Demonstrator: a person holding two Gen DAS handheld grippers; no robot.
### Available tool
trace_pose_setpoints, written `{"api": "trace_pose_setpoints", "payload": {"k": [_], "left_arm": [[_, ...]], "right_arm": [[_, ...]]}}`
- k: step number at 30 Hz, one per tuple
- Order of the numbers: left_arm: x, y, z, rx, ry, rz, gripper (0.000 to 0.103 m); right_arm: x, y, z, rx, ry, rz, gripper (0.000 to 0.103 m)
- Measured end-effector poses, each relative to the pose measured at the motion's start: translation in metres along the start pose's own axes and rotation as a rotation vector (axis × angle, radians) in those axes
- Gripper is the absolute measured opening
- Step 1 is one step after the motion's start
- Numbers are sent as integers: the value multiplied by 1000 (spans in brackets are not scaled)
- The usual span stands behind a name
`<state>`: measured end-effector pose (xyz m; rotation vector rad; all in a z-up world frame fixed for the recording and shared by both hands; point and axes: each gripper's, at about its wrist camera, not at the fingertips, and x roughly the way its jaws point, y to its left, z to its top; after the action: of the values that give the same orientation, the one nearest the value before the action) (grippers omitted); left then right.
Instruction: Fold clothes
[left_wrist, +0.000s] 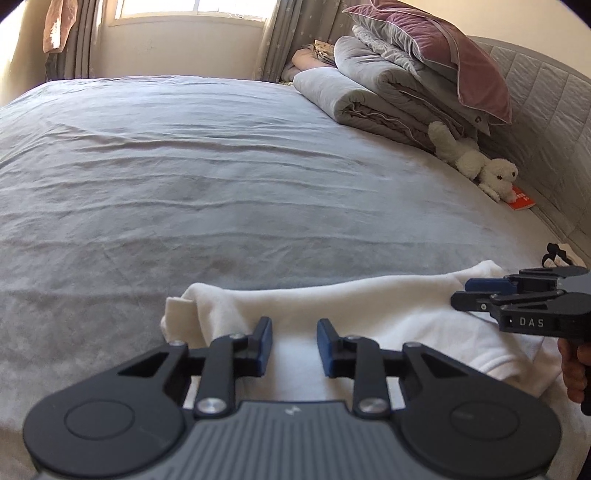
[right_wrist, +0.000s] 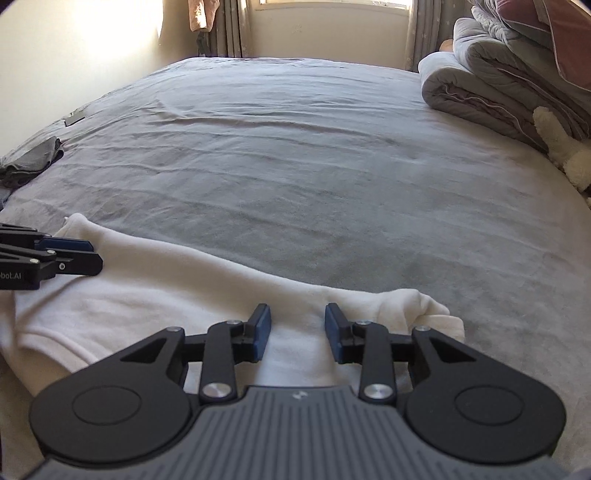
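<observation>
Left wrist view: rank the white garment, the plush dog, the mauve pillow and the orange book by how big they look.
1. White garment, nearest the camera, so perhaps flattered.
2. Mauve pillow.
3. Plush dog.
4. Orange book, partly hidden by the dog.

bed open ahead; folded quilts, plush toy block far-right edge.
</observation>
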<state>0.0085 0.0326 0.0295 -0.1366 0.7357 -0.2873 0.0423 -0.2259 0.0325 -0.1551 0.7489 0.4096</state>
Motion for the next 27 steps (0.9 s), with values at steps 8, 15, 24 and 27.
{"api": "trace_pose_setpoints", "payload": {"k": [8,15,24,27], "left_arm": [[-5,-35,-5,57,-33,23,34],[-1,-39,-19,97,-18,57,37],[-5,-41,-19,75,-7,73,37],[-8,-39,-19,64,-7,68,37]], "right_arm": [[-10,36,3,-40,-53,78,41],[1,57,-3,-93,17,93,43],[-9,62,-14,-129,19,103,48],[-12,57,-11,-111,27,112,50]]}}
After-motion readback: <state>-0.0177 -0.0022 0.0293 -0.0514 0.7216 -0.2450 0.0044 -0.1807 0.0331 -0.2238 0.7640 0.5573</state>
